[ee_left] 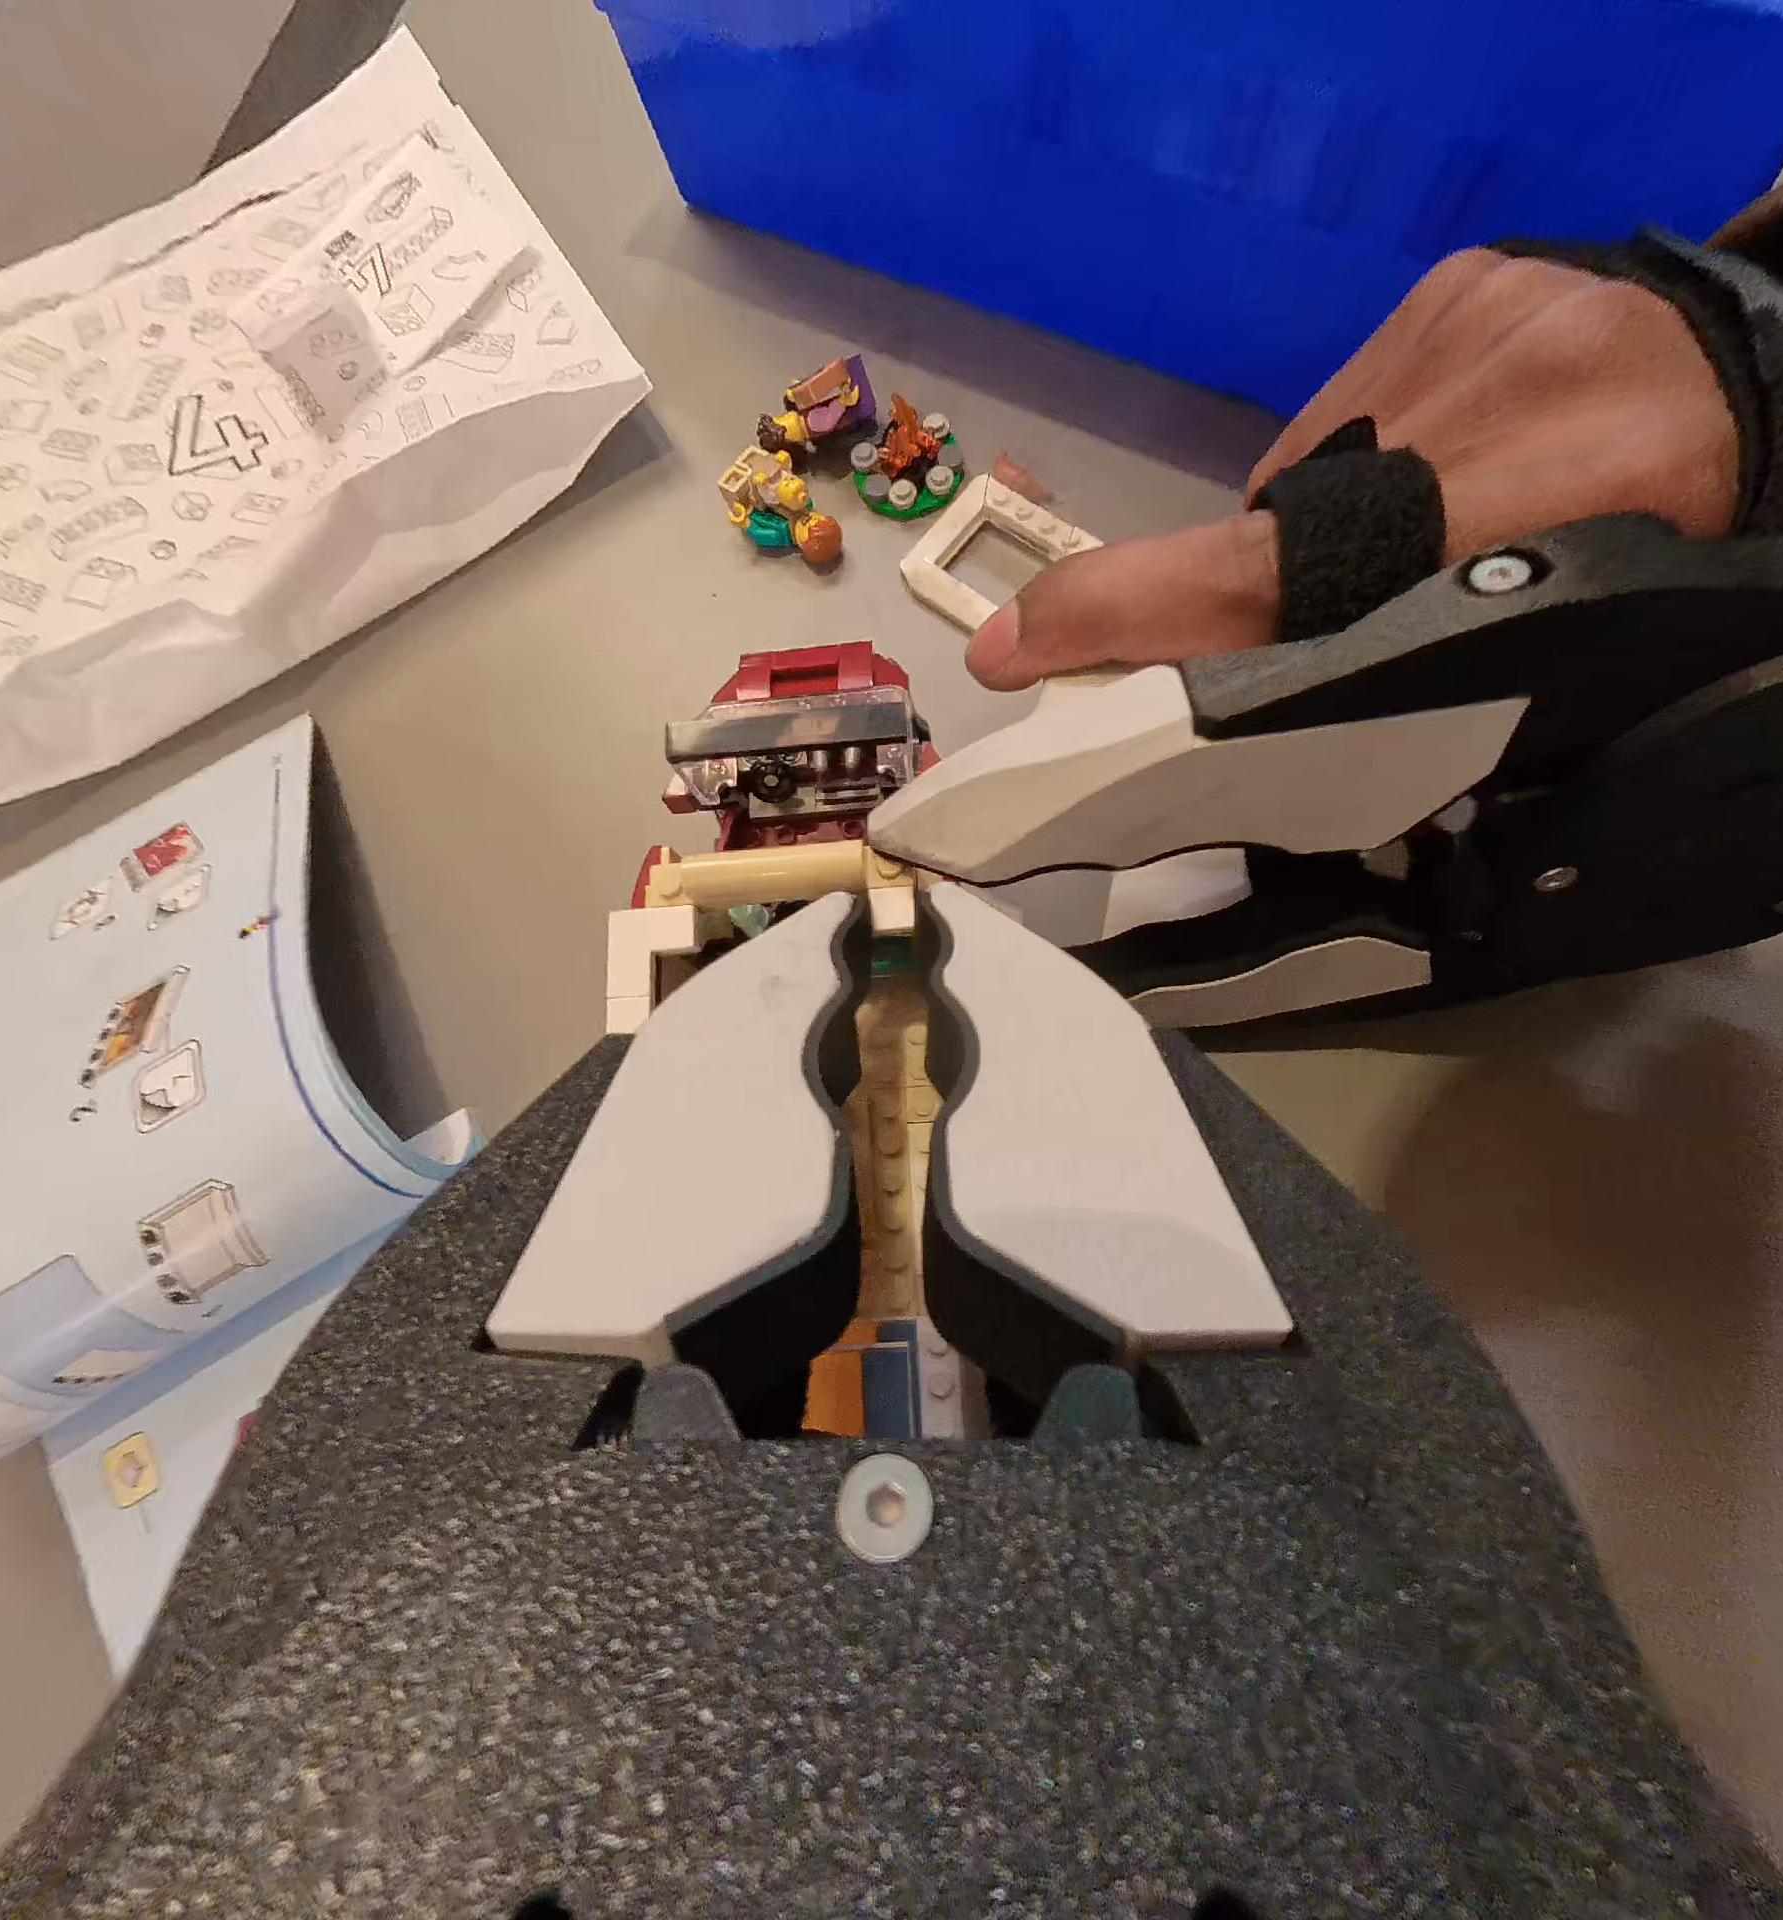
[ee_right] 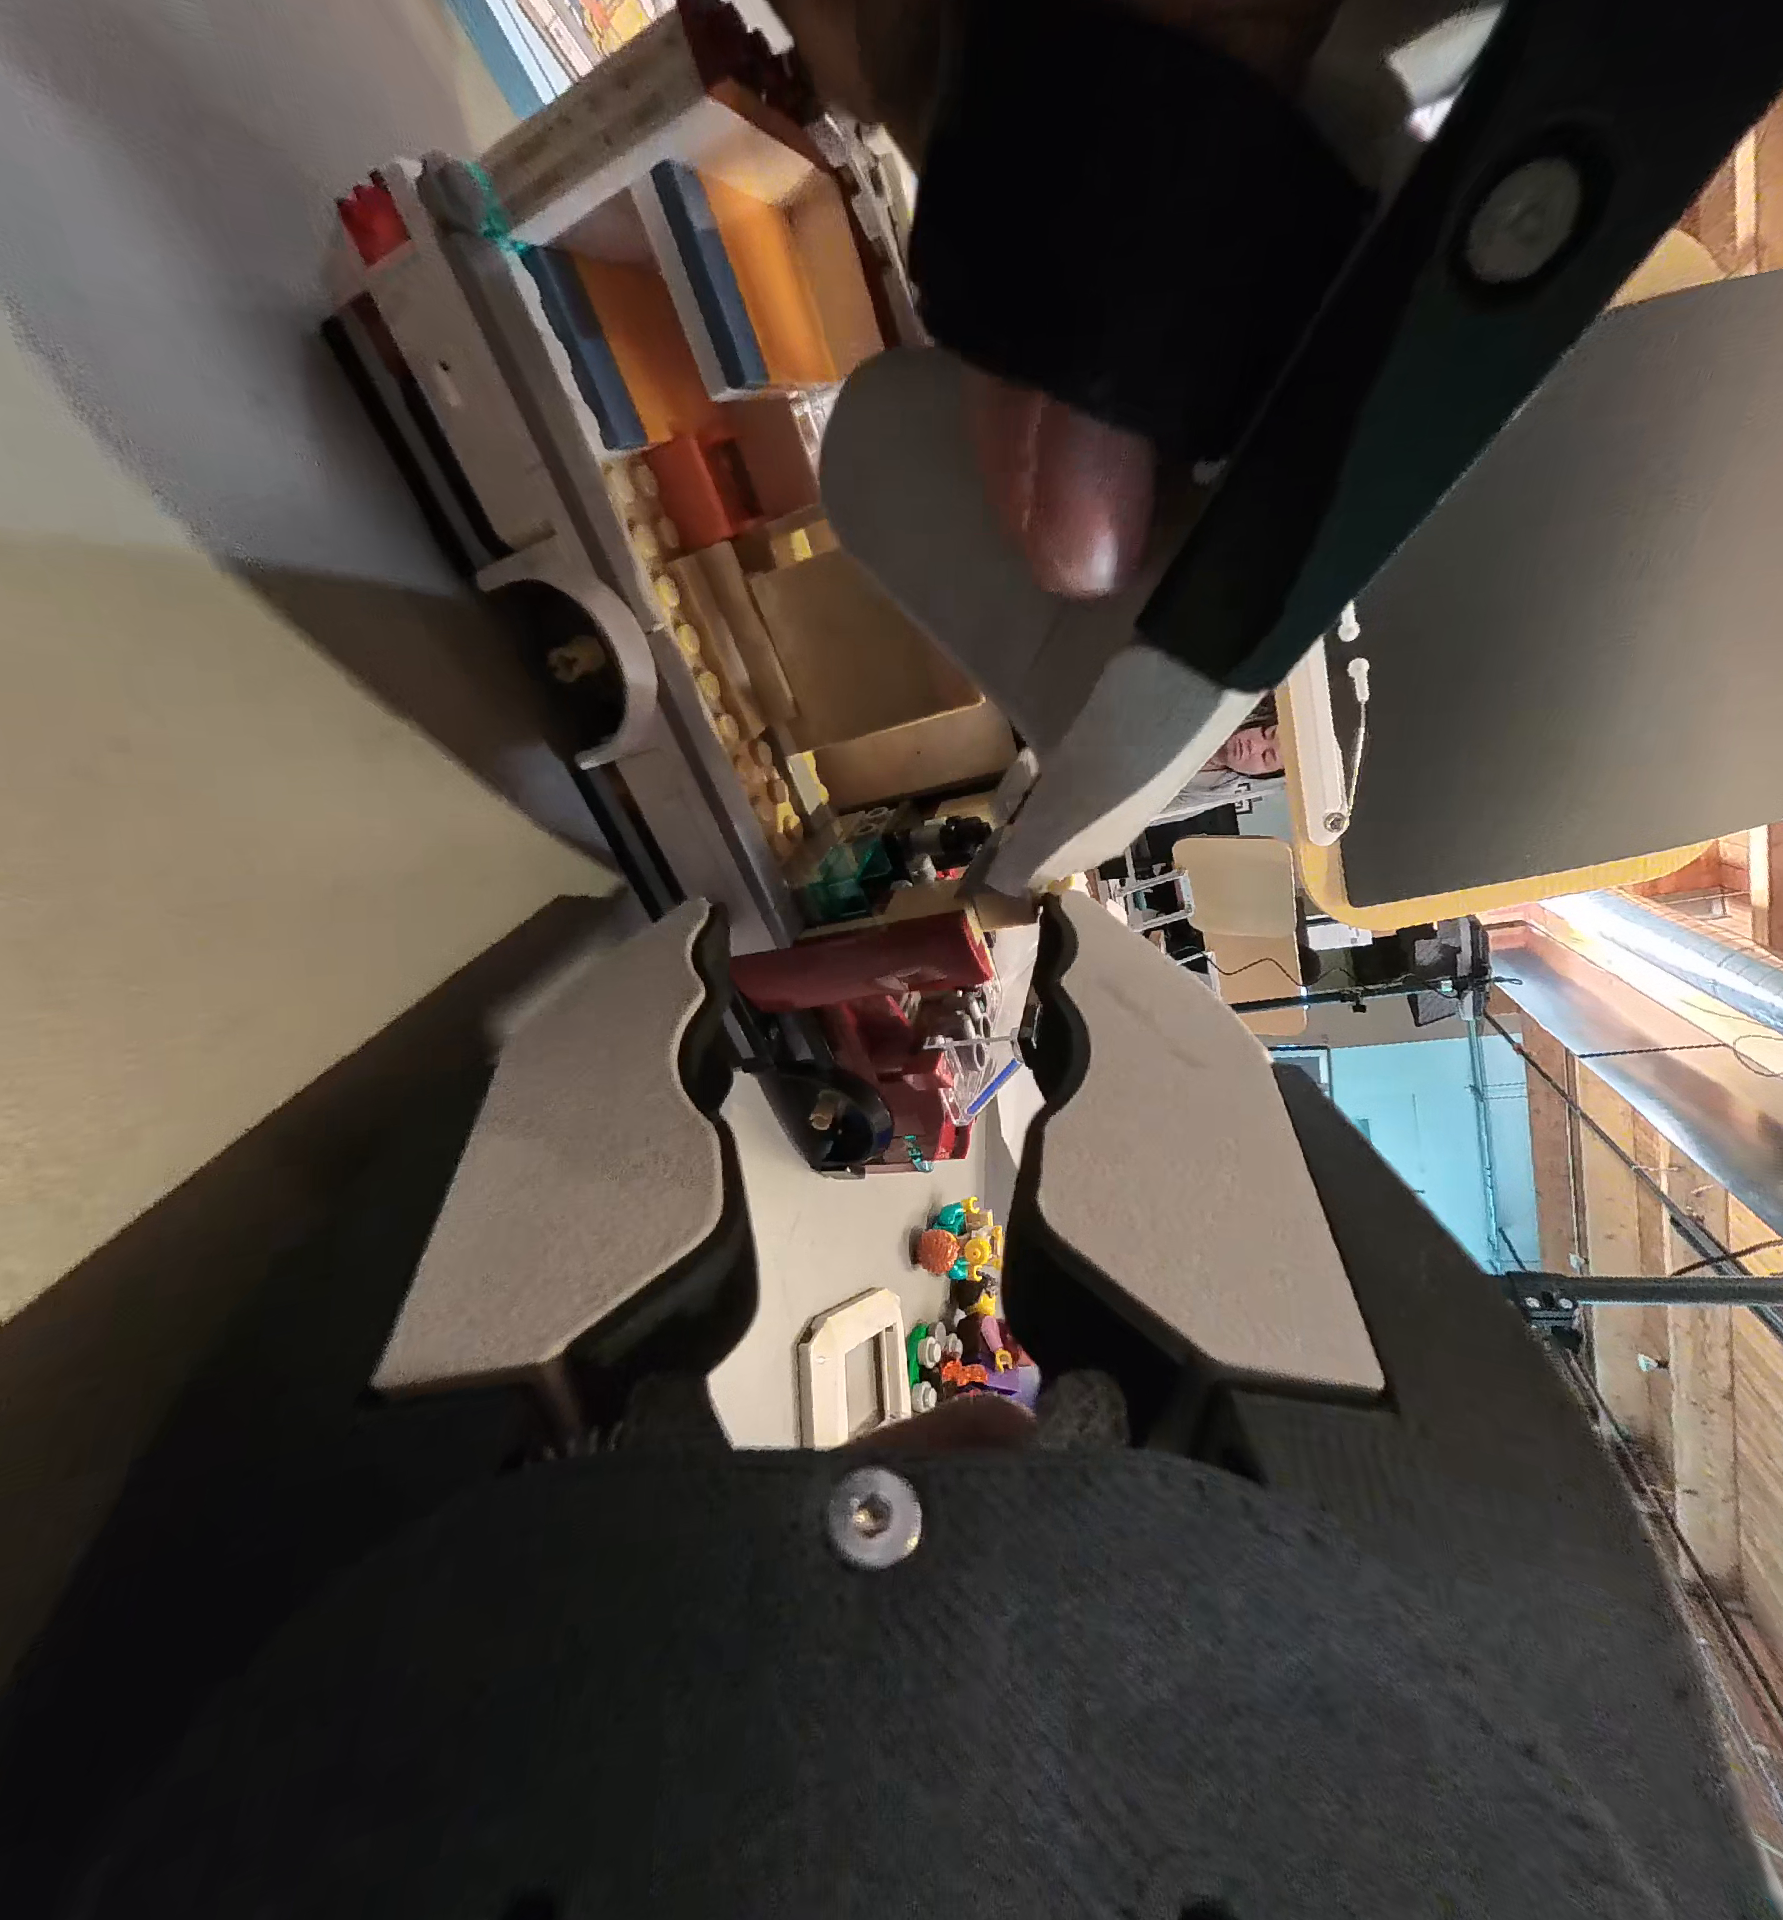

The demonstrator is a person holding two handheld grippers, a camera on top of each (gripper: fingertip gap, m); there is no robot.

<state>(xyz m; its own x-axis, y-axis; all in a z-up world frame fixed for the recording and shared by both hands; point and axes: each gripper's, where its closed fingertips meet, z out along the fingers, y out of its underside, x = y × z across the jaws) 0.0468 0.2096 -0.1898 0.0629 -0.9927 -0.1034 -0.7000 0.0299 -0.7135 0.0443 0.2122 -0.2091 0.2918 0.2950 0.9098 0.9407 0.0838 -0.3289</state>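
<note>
At far left in the left wrist view lie a white printed bag (ee_left: 243,416) and, below it, an open booklet (ee_left: 139,1091), both on the grey table (ee_left: 513,665). In the middle stands the brick van (ee_left: 793,748), dark red at its cab, white and tan along the body. The left gripper (ee_left: 892,914) has its jaws nearly closed, pinching a thin tan and white wall of the van between the pads. Beyond the van sit small figures (ee_left: 793,488), a green disc with a campfire (ee_left: 908,468) and a white frame (ee_left: 991,551), in front of a blue bin (ee_left: 1178,156). From the right comes the right gripper (ee_left: 897,831), held by a hand (ee_left: 1489,416); its upper finger touches the tan bar on the van's top edge. In the right wrist view its jaws (ee_right: 876,935) are spread wide around the van's red cab, the left pad just beside the underside; whether the pads press on it cannot be told.
</note>
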